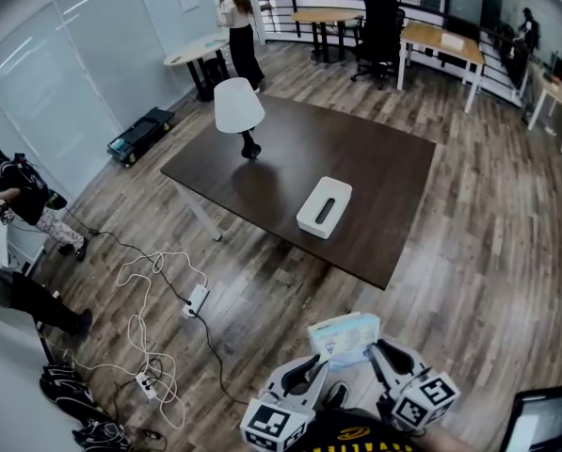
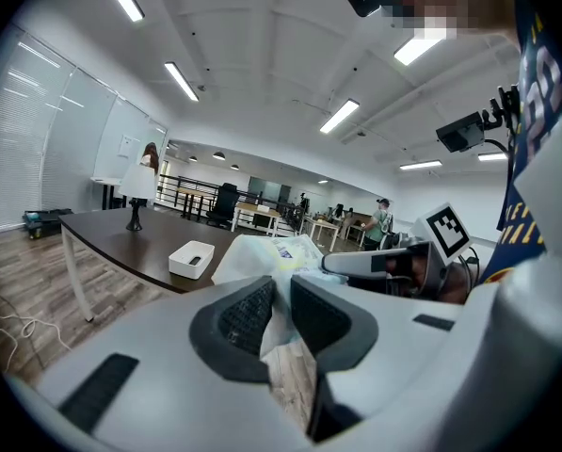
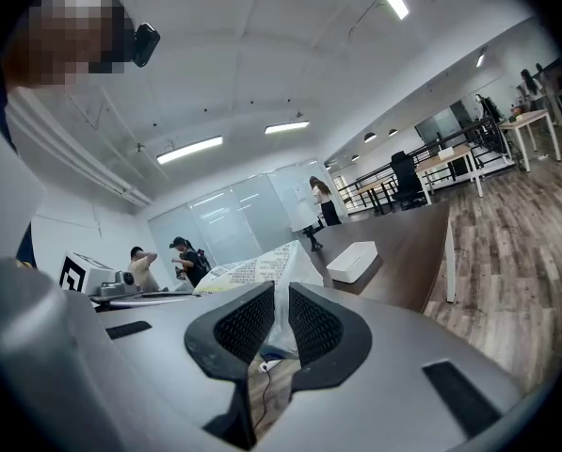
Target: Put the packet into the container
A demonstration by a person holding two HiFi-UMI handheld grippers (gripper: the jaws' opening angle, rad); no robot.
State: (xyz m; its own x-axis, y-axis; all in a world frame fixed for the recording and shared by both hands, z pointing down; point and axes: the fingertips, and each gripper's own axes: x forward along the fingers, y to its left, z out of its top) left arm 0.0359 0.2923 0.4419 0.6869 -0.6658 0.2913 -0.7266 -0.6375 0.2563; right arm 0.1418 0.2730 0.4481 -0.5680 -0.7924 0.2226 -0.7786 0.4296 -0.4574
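A pale, soft plastic packet (image 1: 345,338) hangs between both grippers at the bottom of the head view, well short of the table. My left gripper (image 1: 316,368) is shut on the packet's (image 2: 273,264) left end, the film pinched between its dark ribbed pads (image 2: 246,314). My right gripper (image 1: 381,354) is shut on the other end of the packet (image 3: 257,273), printed side showing. The container (image 1: 324,206), a white oblong box with a slot in its top, lies on the dark brown table (image 1: 375,158); the container (image 2: 191,258) and the container (image 3: 352,260) show in both gripper views ahead.
A white lamp (image 1: 239,108) on a black foot stands at the table's far left. White cables and power strips (image 1: 194,301) trail over the wooden floor to the left. A person (image 1: 240,28) stands beyond the table; another crouches at left (image 1: 26,199).
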